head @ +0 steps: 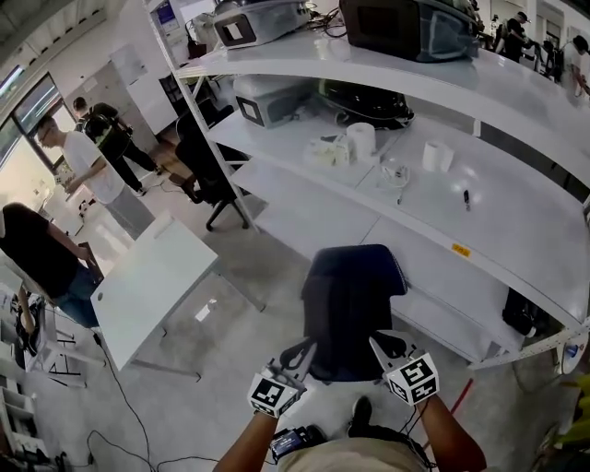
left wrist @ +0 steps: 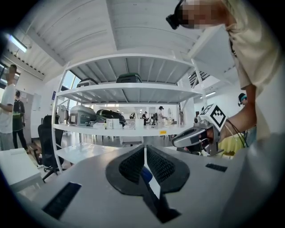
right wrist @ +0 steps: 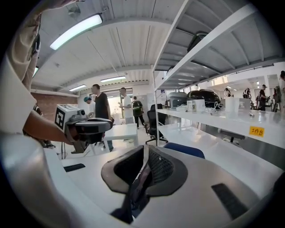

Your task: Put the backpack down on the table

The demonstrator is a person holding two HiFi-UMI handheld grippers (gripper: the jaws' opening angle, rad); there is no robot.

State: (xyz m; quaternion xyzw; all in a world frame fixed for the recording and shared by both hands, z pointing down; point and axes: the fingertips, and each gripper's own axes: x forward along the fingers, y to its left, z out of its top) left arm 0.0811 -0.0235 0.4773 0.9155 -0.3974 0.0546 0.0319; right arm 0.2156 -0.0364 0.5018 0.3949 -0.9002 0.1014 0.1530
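Note:
A dark navy backpack (head: 350, 304) hangs upright in front of me, just short of the long white table (head: 442, 267) and clear of its surface. My left gripper (head: 300, 355) is shut on a blue-black strap (left wrist: 149, 180) at the bag's near left. My right gripper (head: 380, 346) is shut on a dark strap (right wrist: 136, 191) at its near right. In the right gripper view the bag's blue top (right wrist: 187, 150) shows just beyond the jaws. Each gripper also appears in the other's view: the right gripper (left wrist: 196, 138) and the left gripper (right wrist: 89, 127).
The long table carries paper rolls (head: 361, 138) and small items at the back, with shelves of equipment (head: 406, 28) above. A small white table (head: 152, 286) stands at the left, with a black office chair (head: 207, 161) and several people (head: 88, 166) beyond. Cables lie on the floor.

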